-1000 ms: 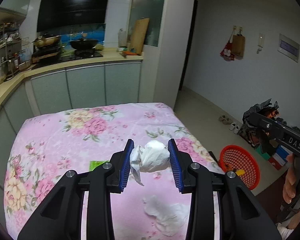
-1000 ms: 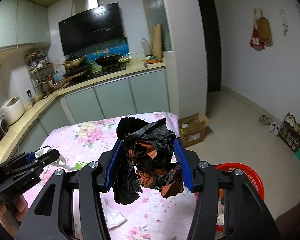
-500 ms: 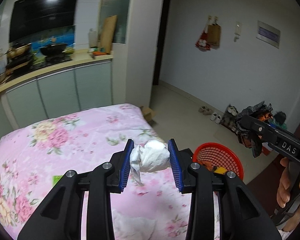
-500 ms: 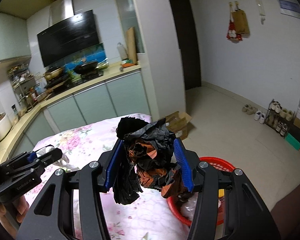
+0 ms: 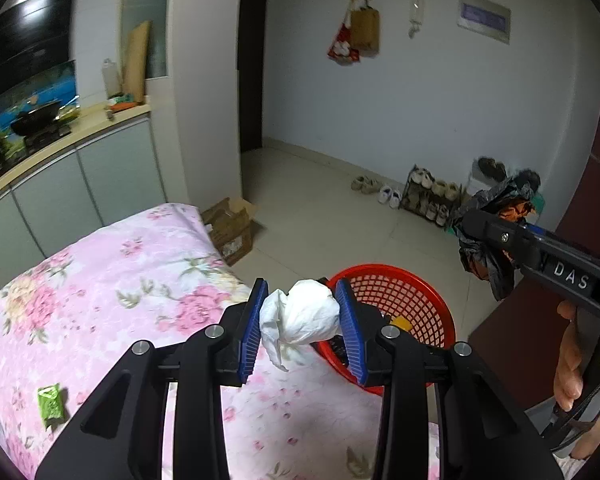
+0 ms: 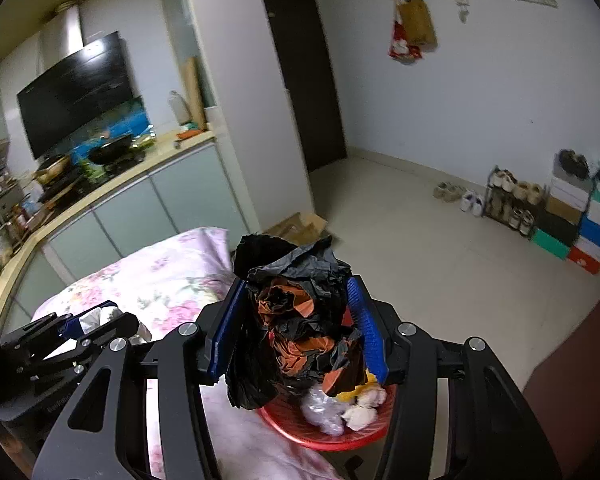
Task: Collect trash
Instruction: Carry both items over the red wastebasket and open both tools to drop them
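Left gripper point(image 5: 302, 314) clamps a crumpled white tissue wad point(image 5: 300, 316) at the edge of the floral tablecloth point(image 5: 100, 292); right gripper point(image 6: 296, 328) pinches a crinkled black-and-orange plastic bag point(image 6: 296, 320) above the red mesh basket point(image 5: 416, 300), which holds scraps.

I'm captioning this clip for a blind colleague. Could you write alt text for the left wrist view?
The left gripper pinches a crumpled white tissue wad above the edge of a pink floral tablecloth, beside a red mesh basket on the floor. At right, the right gripper holds a crumpled black bag.
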A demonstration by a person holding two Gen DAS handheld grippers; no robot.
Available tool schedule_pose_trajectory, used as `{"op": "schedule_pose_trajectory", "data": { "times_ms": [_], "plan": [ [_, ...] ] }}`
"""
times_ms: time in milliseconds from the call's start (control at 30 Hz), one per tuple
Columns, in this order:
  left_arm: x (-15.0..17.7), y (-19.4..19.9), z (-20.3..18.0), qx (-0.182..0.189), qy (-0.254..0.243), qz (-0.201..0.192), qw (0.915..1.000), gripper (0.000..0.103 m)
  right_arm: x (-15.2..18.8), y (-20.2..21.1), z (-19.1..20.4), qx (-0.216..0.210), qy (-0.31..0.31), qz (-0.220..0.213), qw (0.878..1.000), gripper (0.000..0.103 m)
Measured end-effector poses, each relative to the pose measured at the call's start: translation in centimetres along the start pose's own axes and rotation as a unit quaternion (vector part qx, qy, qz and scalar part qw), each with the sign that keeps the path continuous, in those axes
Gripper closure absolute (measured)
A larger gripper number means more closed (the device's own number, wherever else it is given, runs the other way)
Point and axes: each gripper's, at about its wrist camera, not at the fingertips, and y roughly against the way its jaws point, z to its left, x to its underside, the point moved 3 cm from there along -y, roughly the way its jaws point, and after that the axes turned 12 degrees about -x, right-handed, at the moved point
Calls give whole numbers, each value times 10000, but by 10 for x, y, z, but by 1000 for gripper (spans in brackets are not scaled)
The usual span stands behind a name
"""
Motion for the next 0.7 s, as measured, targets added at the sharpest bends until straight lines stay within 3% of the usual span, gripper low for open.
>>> {"op": "schedule_pose_trajectory", "data": {
  "times_ms": [433, 700],
  "plan": [
    [6, -69, -52, 430, -440, 661, 9959, 69, 15, -26, -50, 290, -601, 348, 9972, 53],
    [23, -113, -75, 469, -646, 1188, 9897, 69, 26, -55, -76, 287, -993, 729, 9920, 53]
  ]
}}
